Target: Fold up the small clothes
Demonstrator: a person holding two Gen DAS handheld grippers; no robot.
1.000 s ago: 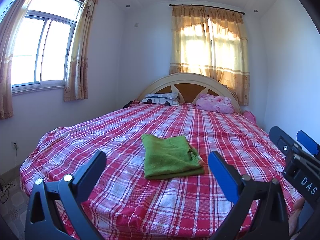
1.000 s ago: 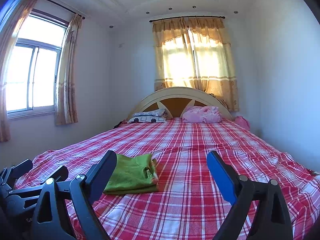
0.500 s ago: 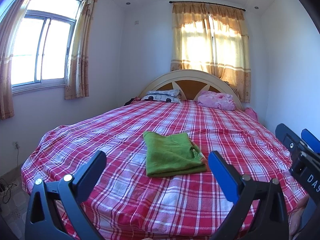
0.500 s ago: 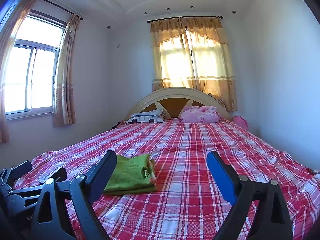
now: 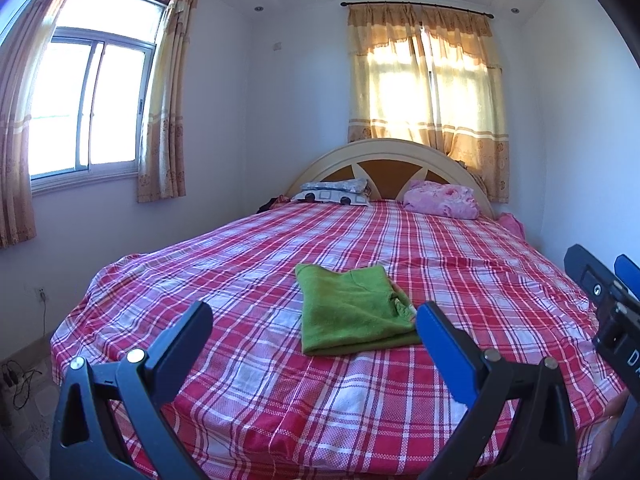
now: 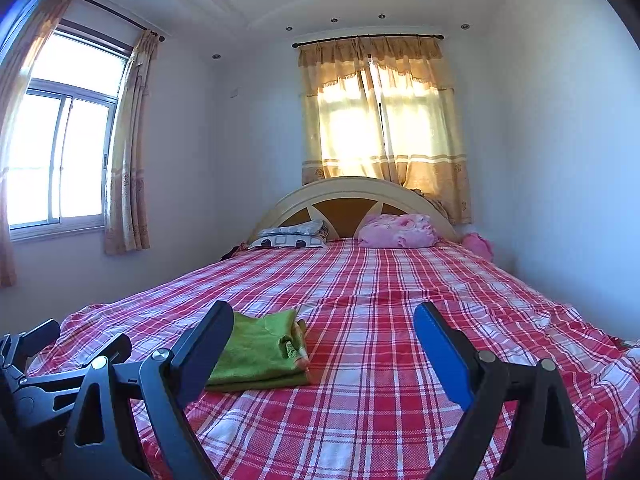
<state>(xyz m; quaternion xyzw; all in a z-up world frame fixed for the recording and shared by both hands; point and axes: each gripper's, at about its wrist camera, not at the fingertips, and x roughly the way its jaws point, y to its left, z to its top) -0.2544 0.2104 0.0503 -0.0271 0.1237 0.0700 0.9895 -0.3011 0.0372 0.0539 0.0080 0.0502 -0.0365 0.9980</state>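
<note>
Two grippers hover level above the foot of the bed, each with jaws spread wide and holding nothing. The left gripper (image 5: 314, 320) frames the folded green garment (image 5: 352, 310), which lies flat on the red plaid bedspread (image 5: 460, 264) at its 12 o'clock. From the right gripper (image 6: 324, 320), the garment sits at 10 o'clock and the left gripper's frame at 8 o'clock. Pillows (image 6: 396, 230) rest by the headboard (image 6: 344, 200).

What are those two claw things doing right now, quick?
Left gripper: open, holding nothing.
Right gripper: open, holding nothing.
</note>
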